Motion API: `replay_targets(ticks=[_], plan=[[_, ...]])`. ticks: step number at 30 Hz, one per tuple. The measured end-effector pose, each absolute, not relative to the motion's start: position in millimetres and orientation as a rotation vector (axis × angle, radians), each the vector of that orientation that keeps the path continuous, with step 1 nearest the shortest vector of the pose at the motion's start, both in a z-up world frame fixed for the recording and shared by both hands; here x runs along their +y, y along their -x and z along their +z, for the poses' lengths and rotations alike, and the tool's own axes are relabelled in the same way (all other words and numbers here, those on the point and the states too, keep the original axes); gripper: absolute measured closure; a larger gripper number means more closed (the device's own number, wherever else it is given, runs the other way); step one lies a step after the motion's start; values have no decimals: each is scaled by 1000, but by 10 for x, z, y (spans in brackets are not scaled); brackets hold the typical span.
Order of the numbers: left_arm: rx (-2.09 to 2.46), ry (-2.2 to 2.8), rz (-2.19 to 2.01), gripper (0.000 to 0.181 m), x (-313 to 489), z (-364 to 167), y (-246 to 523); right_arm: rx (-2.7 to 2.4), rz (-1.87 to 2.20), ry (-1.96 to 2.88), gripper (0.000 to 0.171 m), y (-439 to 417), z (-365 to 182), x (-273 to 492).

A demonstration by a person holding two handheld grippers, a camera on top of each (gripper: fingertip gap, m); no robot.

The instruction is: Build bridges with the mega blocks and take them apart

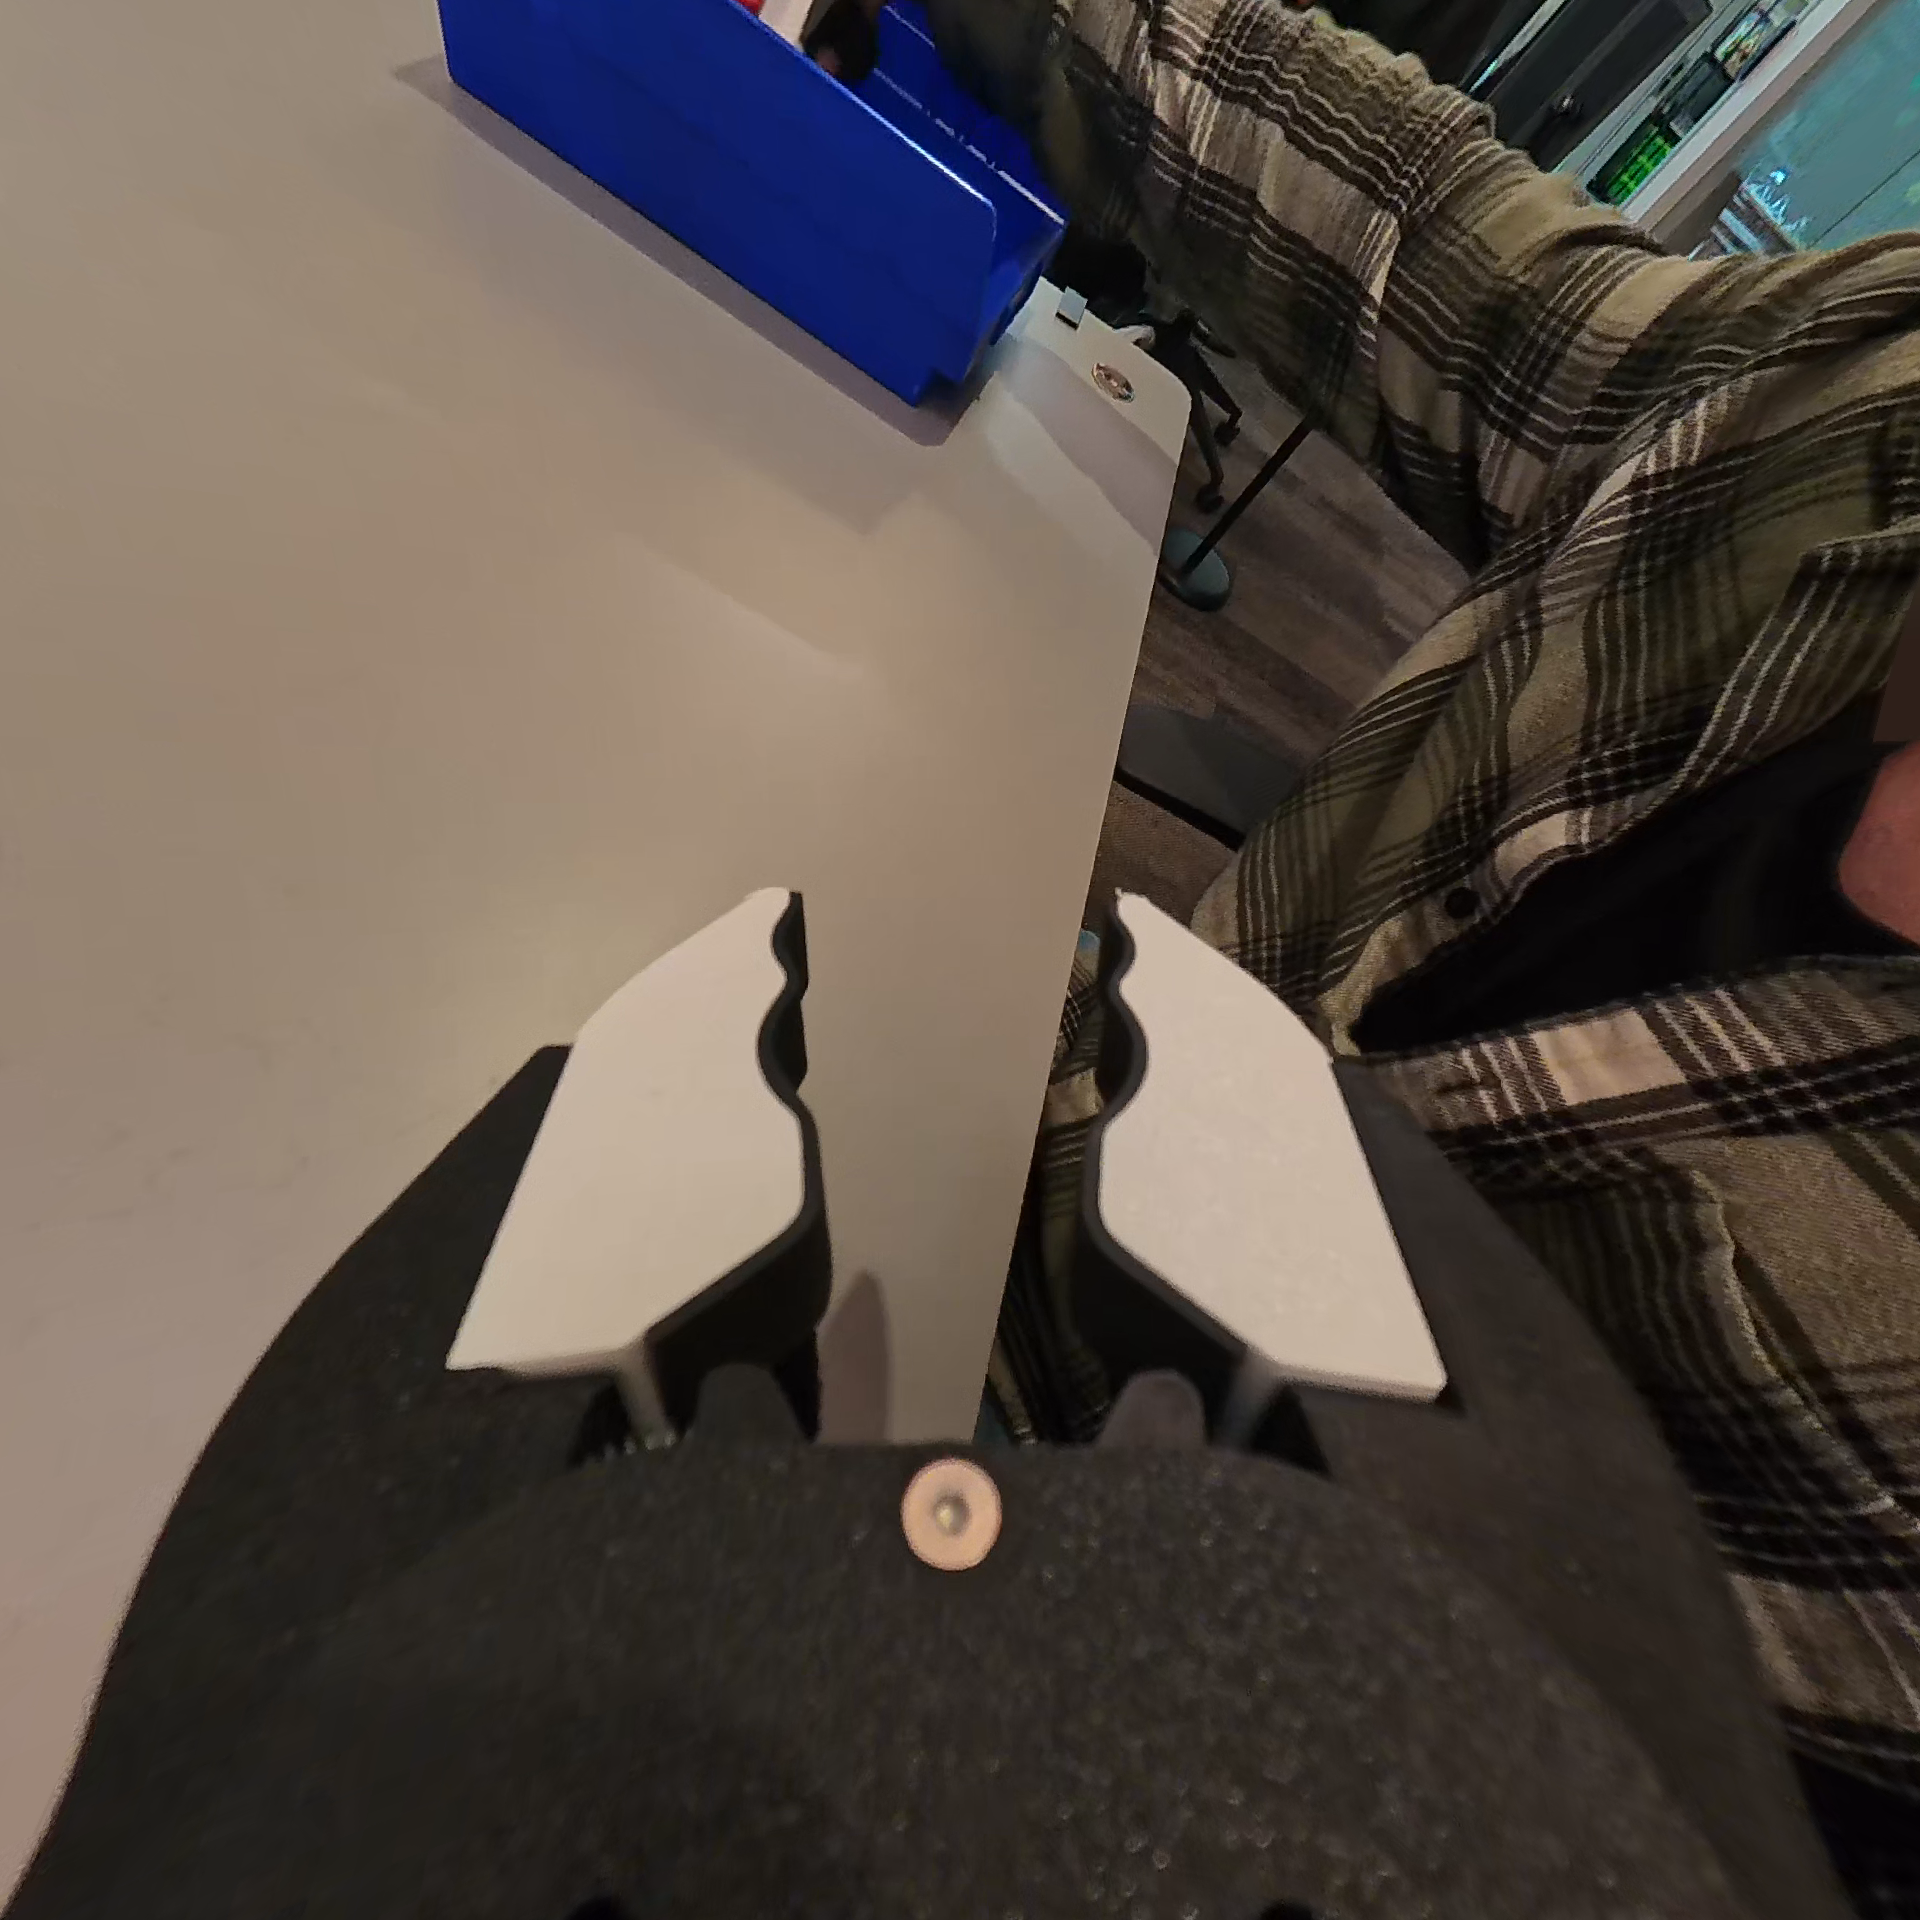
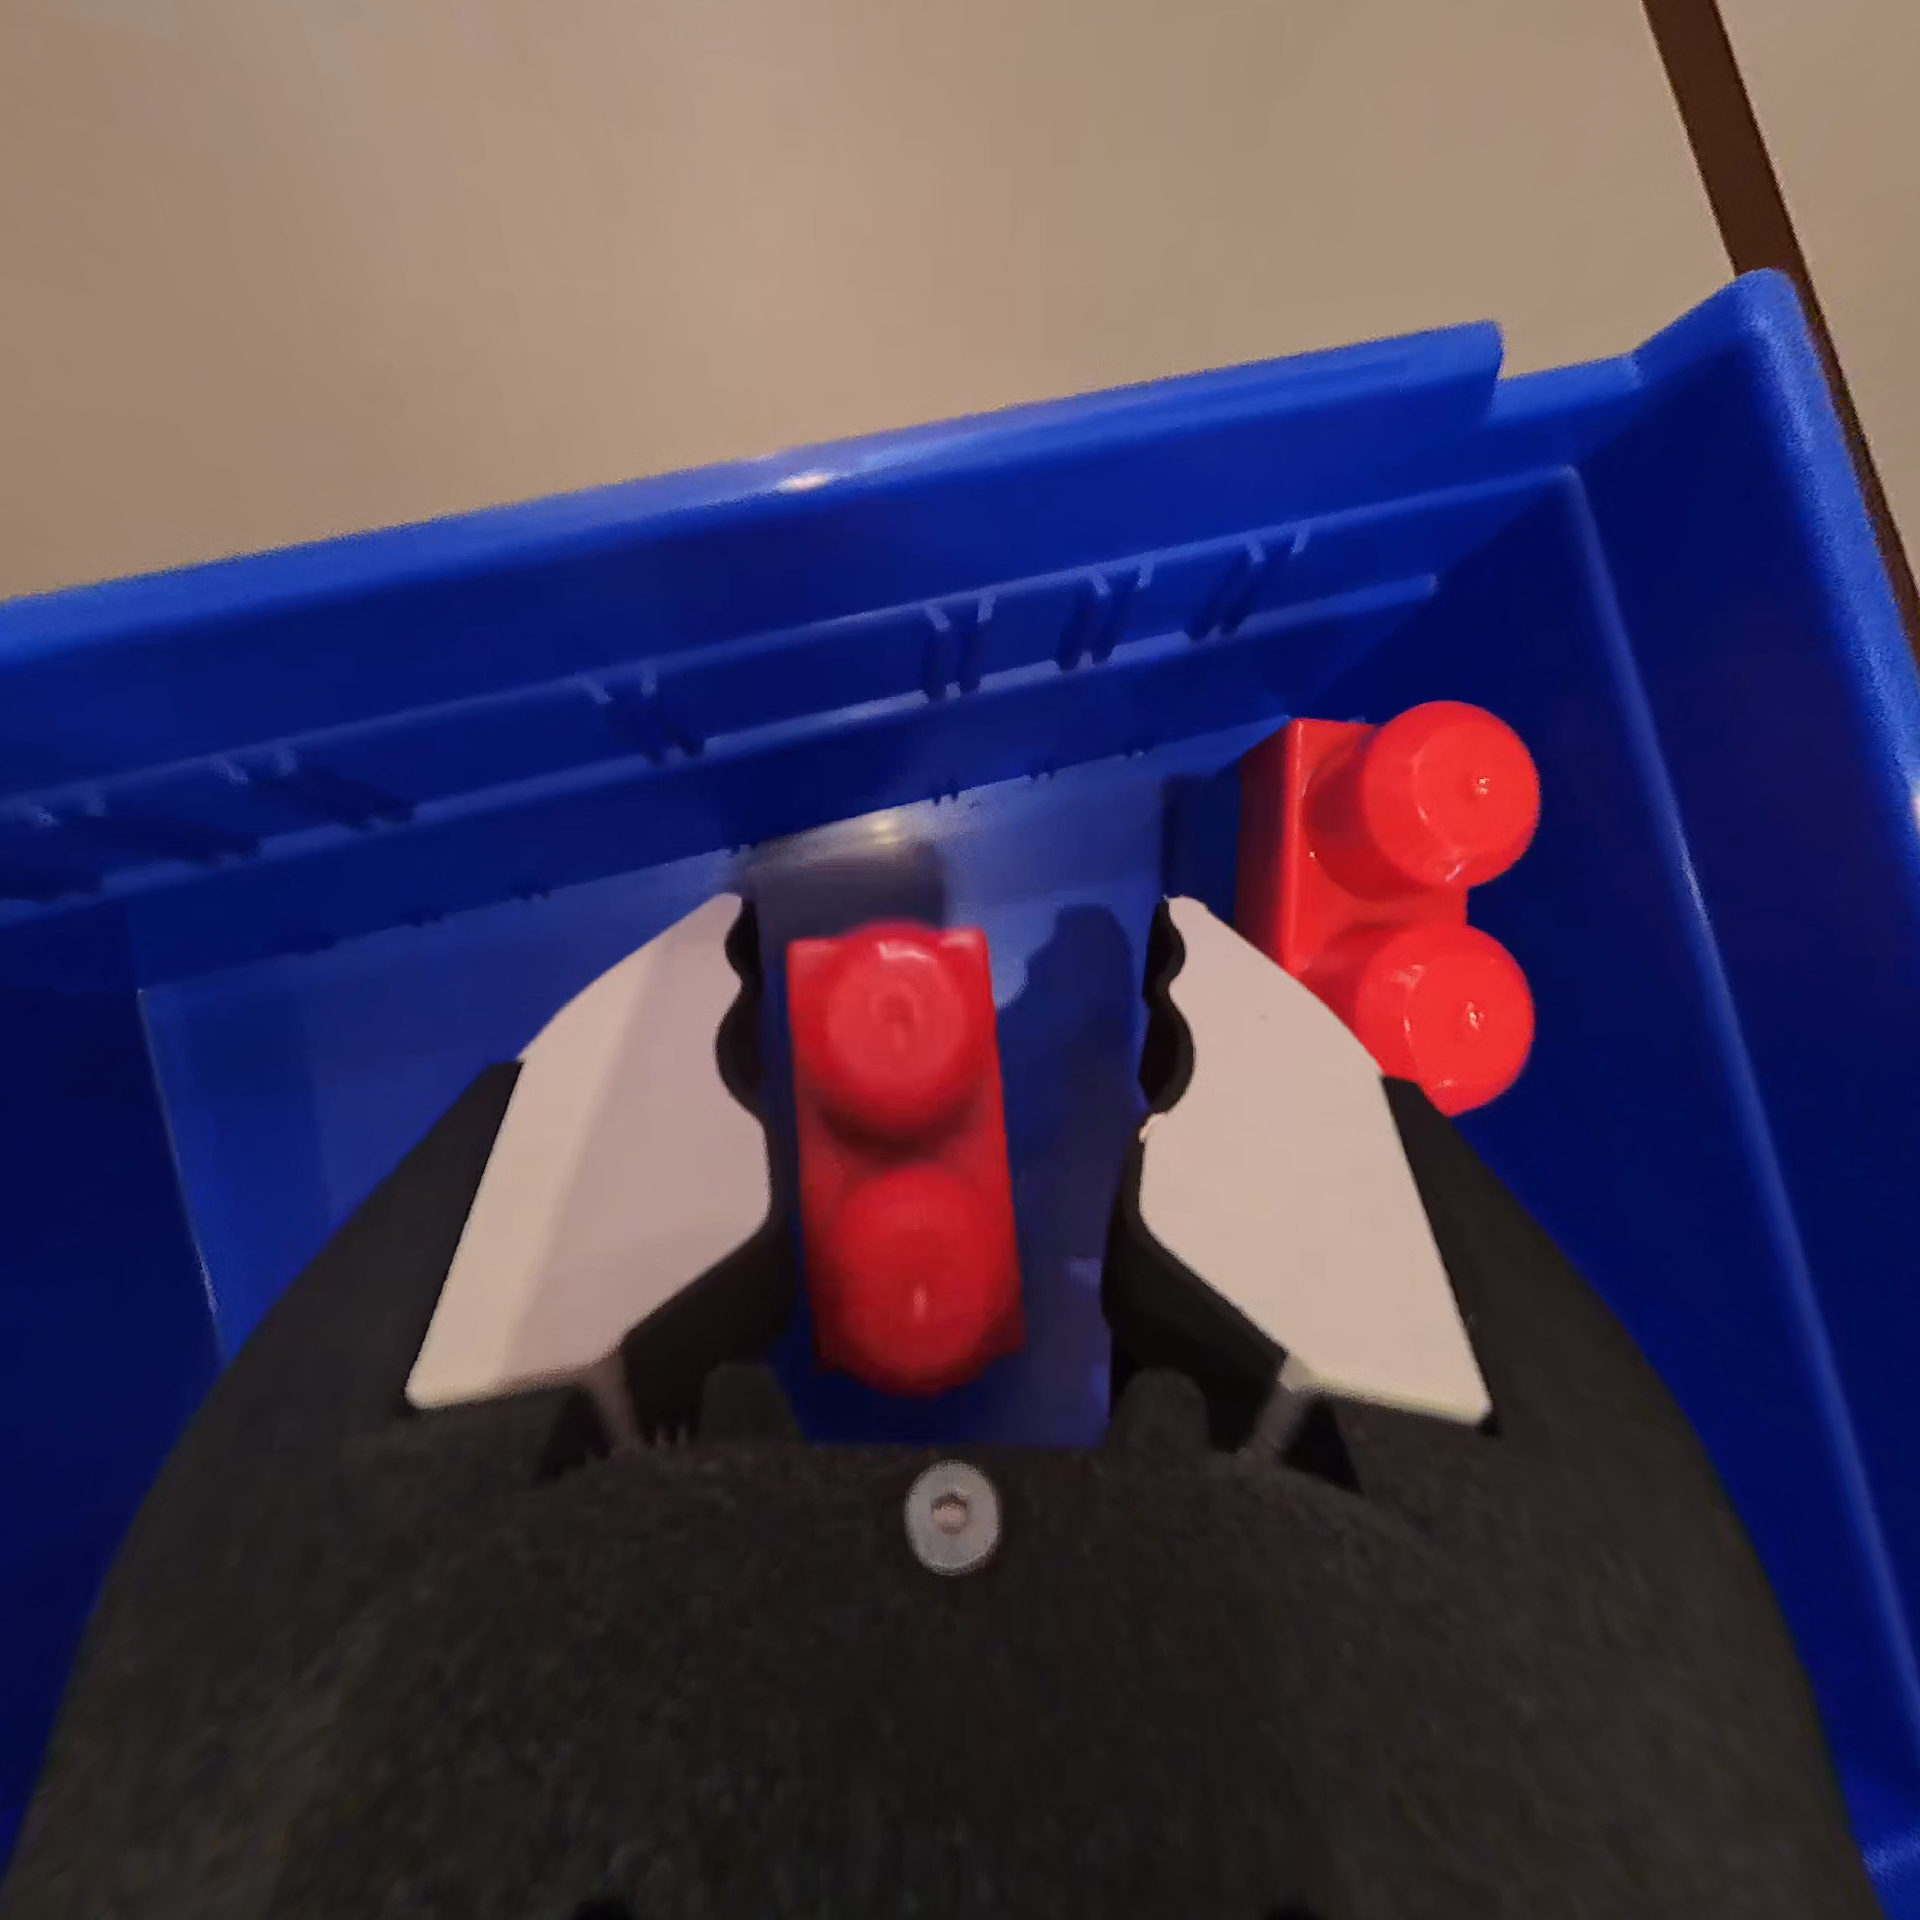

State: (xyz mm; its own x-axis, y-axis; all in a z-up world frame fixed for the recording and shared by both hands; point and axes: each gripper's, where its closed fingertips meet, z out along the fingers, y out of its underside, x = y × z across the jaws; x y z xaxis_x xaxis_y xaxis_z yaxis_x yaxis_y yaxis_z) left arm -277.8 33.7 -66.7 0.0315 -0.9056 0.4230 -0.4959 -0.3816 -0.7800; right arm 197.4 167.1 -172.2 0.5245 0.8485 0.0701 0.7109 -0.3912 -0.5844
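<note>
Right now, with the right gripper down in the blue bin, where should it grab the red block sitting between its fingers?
Grip the red block across its two long flat sides, coming straight down from above. It stands studs up and lengthwise between the open fingers of the right gripper, so its narrow width fits them. It sits nearer the left finger; centre first. The rounded studs would likely slip.

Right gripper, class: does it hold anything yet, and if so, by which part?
Nothing is held. The right gripper is open inside the blue bin, straddling a red block lying between its fingers, with a clear gap on one side.
</note>
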Motion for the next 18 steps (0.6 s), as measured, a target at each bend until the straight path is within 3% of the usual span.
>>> replay_targets(ticks=[18], plan=[[1393, 1887, -1288, 128, 323, -629, 2880, -1410, 152, 2321, 106, -2231, -1608, 1495]])
